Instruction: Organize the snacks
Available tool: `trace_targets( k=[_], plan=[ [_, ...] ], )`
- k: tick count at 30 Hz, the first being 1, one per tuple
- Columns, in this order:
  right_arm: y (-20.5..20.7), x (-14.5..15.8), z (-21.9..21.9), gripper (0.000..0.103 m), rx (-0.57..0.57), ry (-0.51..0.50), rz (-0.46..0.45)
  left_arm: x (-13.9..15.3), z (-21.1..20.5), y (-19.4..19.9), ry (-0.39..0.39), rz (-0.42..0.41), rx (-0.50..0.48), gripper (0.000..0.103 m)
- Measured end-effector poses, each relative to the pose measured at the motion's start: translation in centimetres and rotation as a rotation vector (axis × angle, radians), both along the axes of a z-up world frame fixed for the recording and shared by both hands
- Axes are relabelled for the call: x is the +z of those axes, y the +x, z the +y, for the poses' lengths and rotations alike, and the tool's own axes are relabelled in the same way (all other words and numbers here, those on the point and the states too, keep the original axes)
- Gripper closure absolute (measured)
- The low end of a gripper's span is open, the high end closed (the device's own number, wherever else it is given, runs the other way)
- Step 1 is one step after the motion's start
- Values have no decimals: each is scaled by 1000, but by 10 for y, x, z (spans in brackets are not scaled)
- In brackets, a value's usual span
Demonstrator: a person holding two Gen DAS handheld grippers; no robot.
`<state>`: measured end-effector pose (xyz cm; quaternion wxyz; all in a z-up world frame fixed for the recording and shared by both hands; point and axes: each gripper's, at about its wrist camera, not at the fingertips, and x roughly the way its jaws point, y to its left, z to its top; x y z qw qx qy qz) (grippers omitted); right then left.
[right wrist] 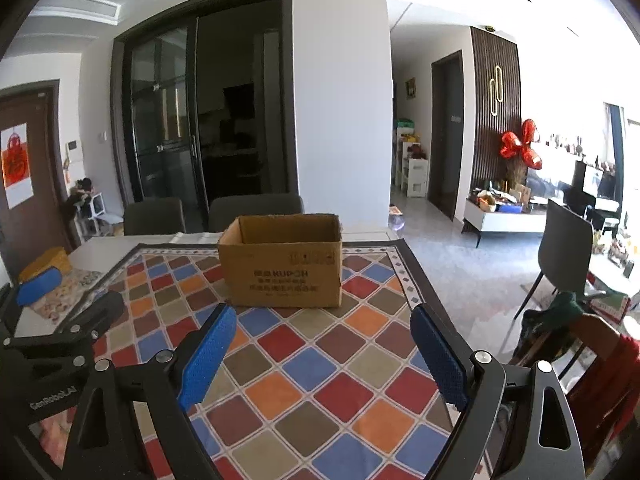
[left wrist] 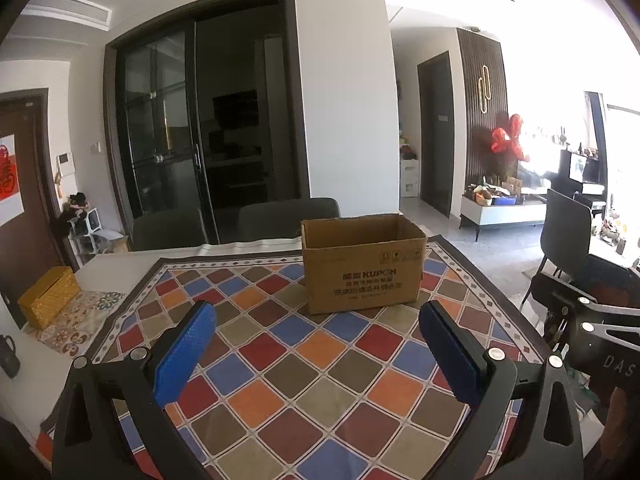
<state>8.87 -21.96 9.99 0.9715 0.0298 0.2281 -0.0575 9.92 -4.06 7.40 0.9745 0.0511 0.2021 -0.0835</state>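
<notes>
Standing open-topped on the checkered tablecloth [left wrist: 280, 380], the KUPOH cardboard box [left wrist: 362, 264] sits ahead of both grippers; no snacks show beside it, and its inside is hidden. Left gripper [left wrist: 316, 344] and right gripper [right wrist: 320, 352] hover short of the box, jaws spread wide, holding nothing. That fits snacks either packed inside or yet out of view, so I cannot judge the step.

Daylight poured in from the right, where the window [left wrist: 616, 152] was blown out to white glare in both views. The glass doors [right wrist: 200, 120] at the left stayed dark. The cardboard box [left wrist: 362, 264] cast a soft shadow on the tablecloth [right wrist: 320, 380]. Fisheye distortion bent the walls, black vignetting filled the corners, and distant detail looked soft
</notes>
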Motion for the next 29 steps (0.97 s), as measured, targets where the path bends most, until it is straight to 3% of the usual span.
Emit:
trace_targets(
  k=[29],
  plan=[
    [-9,-1,6,14,20,11,-3,5,1,-6,-35,-6,-3,0]
  ],
)
